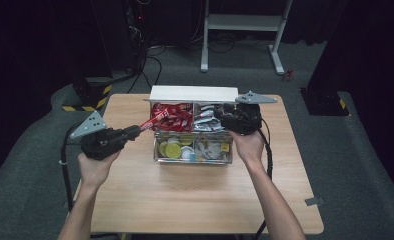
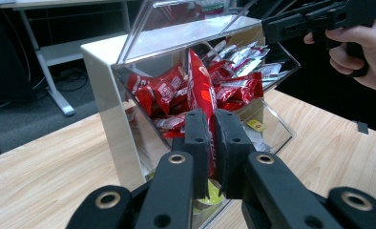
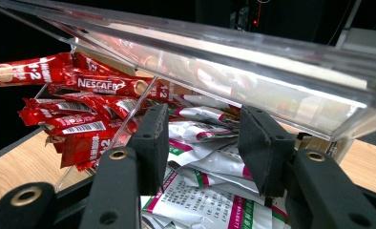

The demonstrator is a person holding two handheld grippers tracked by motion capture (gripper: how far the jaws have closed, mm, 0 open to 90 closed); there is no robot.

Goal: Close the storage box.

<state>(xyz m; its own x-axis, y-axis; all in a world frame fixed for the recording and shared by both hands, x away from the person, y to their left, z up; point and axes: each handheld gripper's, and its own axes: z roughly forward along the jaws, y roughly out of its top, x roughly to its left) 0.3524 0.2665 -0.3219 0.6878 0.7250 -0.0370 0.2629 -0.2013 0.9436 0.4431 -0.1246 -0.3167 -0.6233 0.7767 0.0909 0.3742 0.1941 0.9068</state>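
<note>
- On the left side of the light wooden table (image 1: 135,200), the person's left hand (image 1: 92,167) holds the black left gripper (image 1: 141,128), a grey three-cornered plate on top of it, pointing right toward the box.
- Its jaws are closed tight on a long red coffee-stick sachet (image 1: 154,120) — in the left gripper view the sachet (image 2: 200,90) stands up between the two black pads, its upper end at the open front of the red-sachet compartment.
- At mid-table stands a clear acrylic organiser box with a white back panel (image 1: 192,93); the left gripper view shows its transparent hinged lid (image 2: 186,36) tilted up.
- The upper left compartment holds a heap of red coffee-stick sachets (image 1: 177,120), some marked NESCAFÉ in the right gripper view (image 3: 81,102).
- The upper right compartment holds white-and-silver sachets with green and pink print (image 1: 205,122).
- The lower row holds round yellow-green and white capsules (image 1: 175,149) on the left and small mixed packets (image 1: 212,149) on the right.
- To the right, the person's right hand (image 1: 247,145) holds the black right gripper (image 1: 219,114) at the upper right compartment, beneath the raised lid.
- Its jaws stand well apart and grip nothing — the white-and-silver sachets (image 3: 205,157) lie between and beyond them.
</note>
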